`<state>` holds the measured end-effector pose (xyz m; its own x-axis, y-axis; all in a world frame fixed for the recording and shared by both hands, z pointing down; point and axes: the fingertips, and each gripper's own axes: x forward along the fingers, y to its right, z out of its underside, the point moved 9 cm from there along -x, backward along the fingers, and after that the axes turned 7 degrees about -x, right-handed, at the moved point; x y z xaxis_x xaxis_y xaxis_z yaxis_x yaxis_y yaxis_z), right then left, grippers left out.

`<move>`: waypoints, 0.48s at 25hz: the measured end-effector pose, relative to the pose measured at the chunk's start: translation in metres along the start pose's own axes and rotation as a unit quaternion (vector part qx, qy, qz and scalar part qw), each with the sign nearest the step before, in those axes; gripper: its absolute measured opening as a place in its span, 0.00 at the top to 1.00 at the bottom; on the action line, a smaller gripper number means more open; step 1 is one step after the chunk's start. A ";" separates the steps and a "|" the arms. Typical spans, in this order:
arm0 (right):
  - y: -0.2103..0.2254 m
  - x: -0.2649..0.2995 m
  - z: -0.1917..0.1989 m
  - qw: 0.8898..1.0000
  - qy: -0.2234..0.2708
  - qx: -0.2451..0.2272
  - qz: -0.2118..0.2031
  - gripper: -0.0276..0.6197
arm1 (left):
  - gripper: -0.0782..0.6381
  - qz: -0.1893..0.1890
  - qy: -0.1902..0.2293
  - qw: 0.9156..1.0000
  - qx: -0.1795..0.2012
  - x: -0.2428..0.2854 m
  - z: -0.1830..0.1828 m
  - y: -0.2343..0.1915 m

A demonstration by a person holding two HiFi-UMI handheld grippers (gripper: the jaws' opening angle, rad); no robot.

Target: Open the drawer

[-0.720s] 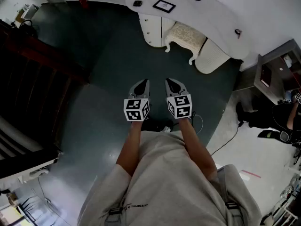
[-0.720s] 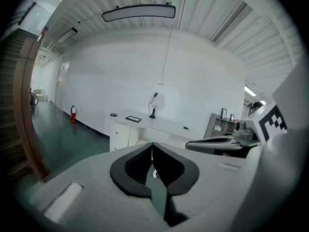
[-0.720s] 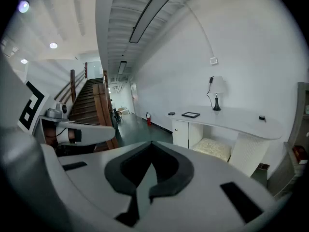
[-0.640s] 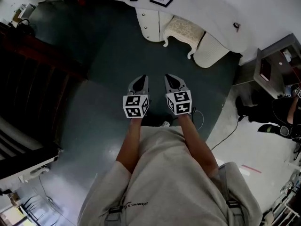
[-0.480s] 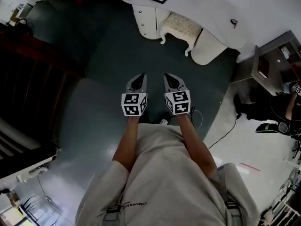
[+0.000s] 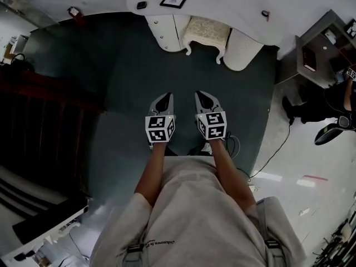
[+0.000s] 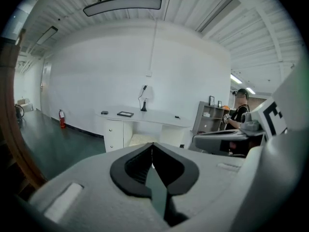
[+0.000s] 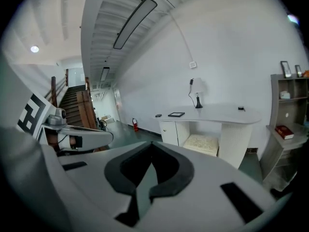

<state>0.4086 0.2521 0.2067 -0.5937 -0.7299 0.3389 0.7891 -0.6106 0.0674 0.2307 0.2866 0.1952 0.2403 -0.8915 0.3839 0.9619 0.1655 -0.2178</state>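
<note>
Posture: left gripper (image 6: 166,98) and right gripper (image 6: 201,95) are held side by side in front of the person's body, noses tipped a little down toward the desk (image 6: 233,7); jaws of both are together, tips meeting, nothing between them (each gripper's own view confirms this); judged a carrying posture for the approach, as there is nothing yet to take. Task item: the drawer (image 6: 163,33) sits in the desk's left-hand unit, small knobs on its front, shut as far as can be seen; it is well apart from both grippers, ahead and slightly left, so the task is not yet begun; which front is a drawer and which a door cannot be told. Surroundings: cushioned stool (image 6: 206,31) tucked in the knee gap just beside that unit; ribbed pedestal (image 6: 242,48) on the stool's other side; picture frame (image 6: 173,1) and lamp (image 7: 143,100) on top; fire extinguisher (image 6: 74,11) by the wall; wooden stair rail (image 6: 50,93) to the left; shelf unit (image 6: 314,43) and a second person (image 6: 328,107) to the right; cable (image 6: 275,149) near the feet. Obstructions: nothing seen on the floor (image 6: 133,77) btwn grippers and desk; the stool is the nearest item that could crowd a pull; jaws must part before a knob can be taken.
</note>
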 end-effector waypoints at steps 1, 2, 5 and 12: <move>-0.008 0.005 0.001 1.000 0.001 0.002 0.003 0.93 | 0.88 0.007 0.000 1.000 0.004 -0.001 0.000 -0.009; -0.017 0.012 0.000 1.000 0.002 0.005 0.006 0.93 | 0.88 0.013 0.000 1.000 0.009 -0.002 0.000 -0.020; -0.045 0.031 -0.002 0.999 0.014 0.040 0.007 0.93 | 0.88 0.032 -0.006 0.999 0.021 -0.010 -0.004 -0.058; -0.129 0.065 0.016 0.994 0.012 0.087 0.063 0.93 | 0.88 0.070 -0.010 0.997 0.030 -0.035 -0.019 -0.168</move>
<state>0.2703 0.2884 0.2350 -0.4907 -0.8050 0.3333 0.8713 -0.4537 0.1870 0.0579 0.2822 0.2009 0.3751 -0.8497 0.3705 0.9245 0.3133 -0.2174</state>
